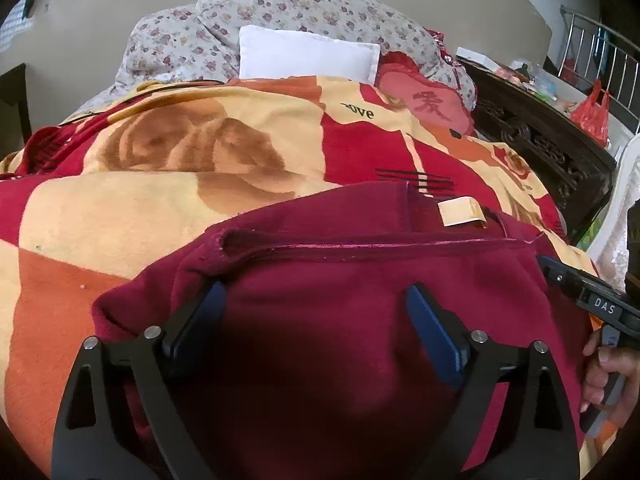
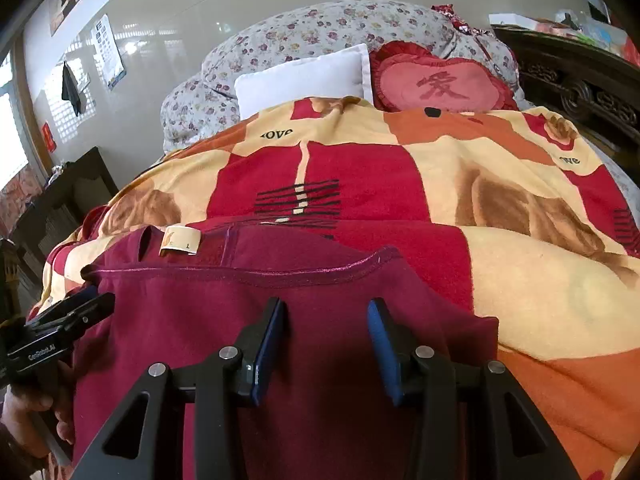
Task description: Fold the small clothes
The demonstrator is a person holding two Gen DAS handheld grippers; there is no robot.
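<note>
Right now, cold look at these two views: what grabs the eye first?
The maroon garment spread flat in the foreground, cream neck label showing at its far edge. It lies on a loud red, orange and cream blanket that covers the bed. Behind, a white pillow sits beside a red heart cushion. Both tools, left tool and right tool, hover open over the garment.

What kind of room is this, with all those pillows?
Most likely a bedroom. The dark red garment lies on a bed under a patterned blanket, with a white pillow and a heart-shaped cushion at the far end, beside a carved wooden headboard.
</note>
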